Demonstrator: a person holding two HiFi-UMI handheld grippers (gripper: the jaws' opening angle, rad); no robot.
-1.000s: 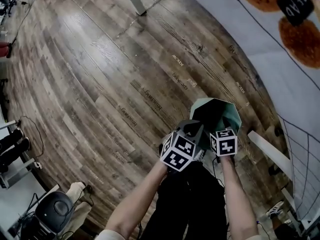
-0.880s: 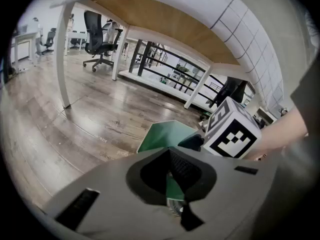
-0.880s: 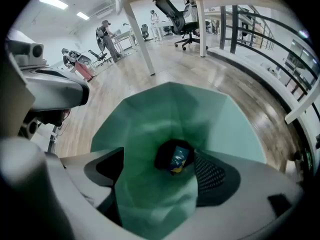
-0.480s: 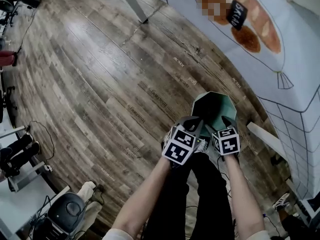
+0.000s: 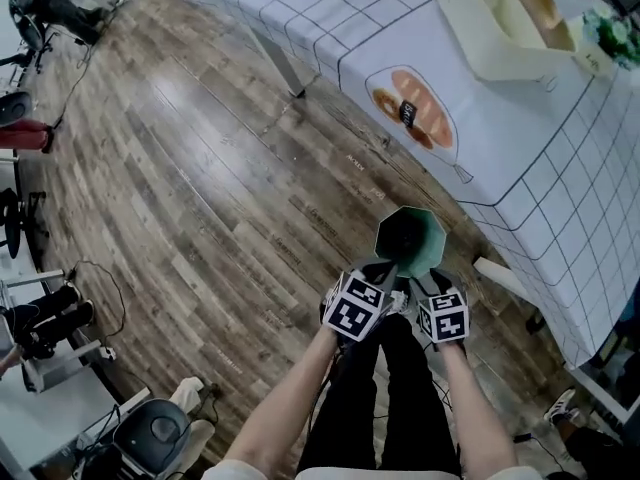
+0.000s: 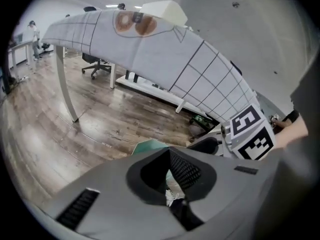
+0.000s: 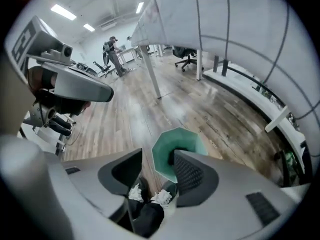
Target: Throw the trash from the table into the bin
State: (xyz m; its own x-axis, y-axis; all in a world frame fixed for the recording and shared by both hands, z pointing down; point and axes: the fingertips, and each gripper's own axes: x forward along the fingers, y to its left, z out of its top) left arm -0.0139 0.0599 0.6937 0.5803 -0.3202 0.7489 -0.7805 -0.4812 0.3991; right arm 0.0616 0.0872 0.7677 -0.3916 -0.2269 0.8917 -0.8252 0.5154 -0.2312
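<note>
A green octagonal bin (image 5: 410, 240) stands on the wood floor beside the table (image 5: 520, 158), which has a white checked cloth. Both grippers hang side by side above the bin's near rim. My left gripper (image 5: 380, 273) is shut, its tips together (image 6: 168, 151) with nothing held; the bin (image 6: 150, 146) shows just beyond them. My right gripper (image 5: 432, 286) has a gap between its jaws (image 7: 158, 153), which are closing with nothing between them; the bin (image 7: 185, 143) lies below. No trash shows in either gripper.
A cream box (image 5: 500, 13) and a green item (image 5: 610, 33) lie on the table. A table leg (image 5: 285, 68) stands on the floor at the left. A white bar (image 5: 505, 278) lies right of the bin. A dark chair (image 5: 150, 433) and cables sit at the lower left.
Both grippers have risen from the bin's mouth, and the bin looks smaller and farther below. The head view has lifted, bringing the tabletop and its box into sight.
</note>
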